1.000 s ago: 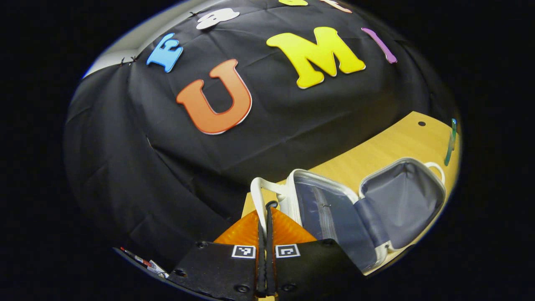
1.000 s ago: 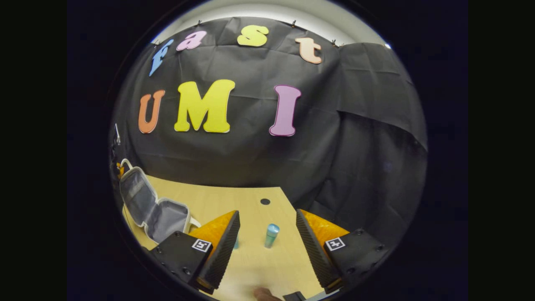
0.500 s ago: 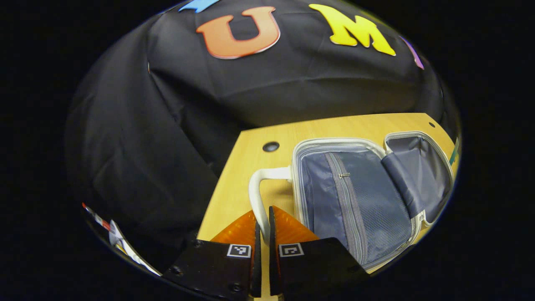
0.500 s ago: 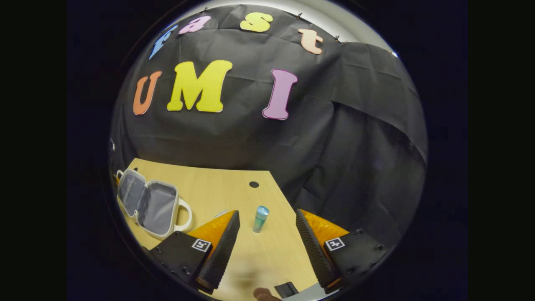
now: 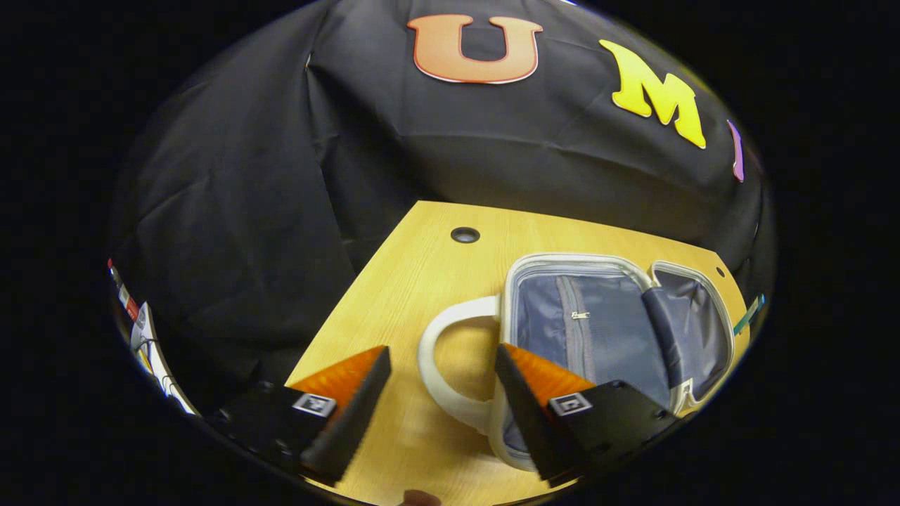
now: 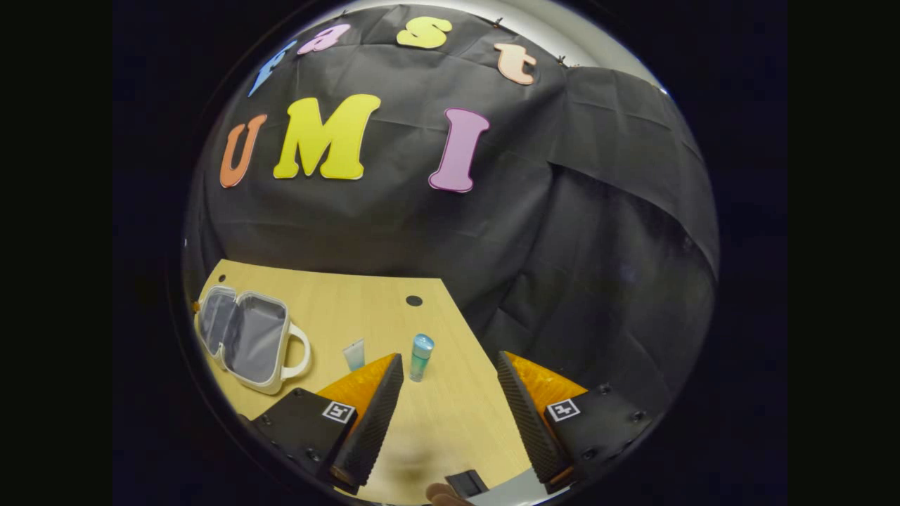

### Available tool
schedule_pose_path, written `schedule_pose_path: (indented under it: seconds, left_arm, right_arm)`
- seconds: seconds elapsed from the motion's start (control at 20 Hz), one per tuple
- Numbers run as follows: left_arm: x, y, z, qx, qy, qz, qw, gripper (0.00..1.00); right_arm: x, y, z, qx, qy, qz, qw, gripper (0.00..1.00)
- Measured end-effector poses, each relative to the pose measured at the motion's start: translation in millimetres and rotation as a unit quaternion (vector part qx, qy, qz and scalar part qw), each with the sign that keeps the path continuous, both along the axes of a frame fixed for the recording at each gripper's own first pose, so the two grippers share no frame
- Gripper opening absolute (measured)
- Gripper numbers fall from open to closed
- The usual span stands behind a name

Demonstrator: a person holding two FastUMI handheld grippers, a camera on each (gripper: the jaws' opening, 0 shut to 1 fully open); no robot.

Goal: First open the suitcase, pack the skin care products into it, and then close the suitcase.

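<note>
With the suitcase (image 5: pixel 605 316) lying open on the table (image 6: pixel 450 422) (its lining bare), packing remains: 2 skin care products (image 6: pixel 420 356) stand right of it, both grippers (image 5: pixel 439 404) (image 6: pixel 450 407) spread, gripping nothing.

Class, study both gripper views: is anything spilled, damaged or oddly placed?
Nothing stands out. The suitcase lies open flat on the table; the blue bottle stands upright beside a small tube.
</note>
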State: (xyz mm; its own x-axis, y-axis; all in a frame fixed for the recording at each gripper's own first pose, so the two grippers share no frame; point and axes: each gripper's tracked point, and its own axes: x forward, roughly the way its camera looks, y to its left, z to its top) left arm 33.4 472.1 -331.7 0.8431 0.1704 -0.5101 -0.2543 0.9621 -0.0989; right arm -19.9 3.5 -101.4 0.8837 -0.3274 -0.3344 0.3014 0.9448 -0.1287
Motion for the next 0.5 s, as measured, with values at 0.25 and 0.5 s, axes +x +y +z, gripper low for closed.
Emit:
schedule_pose_path:
  seconds: [0.25,0.5]
  left_arm:
    - [-6.8,-81.3,66.3,0.009,-0.050,-0.041,0.998,1.00]
    - [-1.1,-227.0,122.7,0.010,-0.111,-0.118,0.987,1.00]
  right_arm:
    - [3.8,-8.7,-10.1,0.008,-0.001,0.036,0.999,0.80]
    - [16.6,-34.9,-19.3,0.026,0.002,0.055,0.998,0.80]
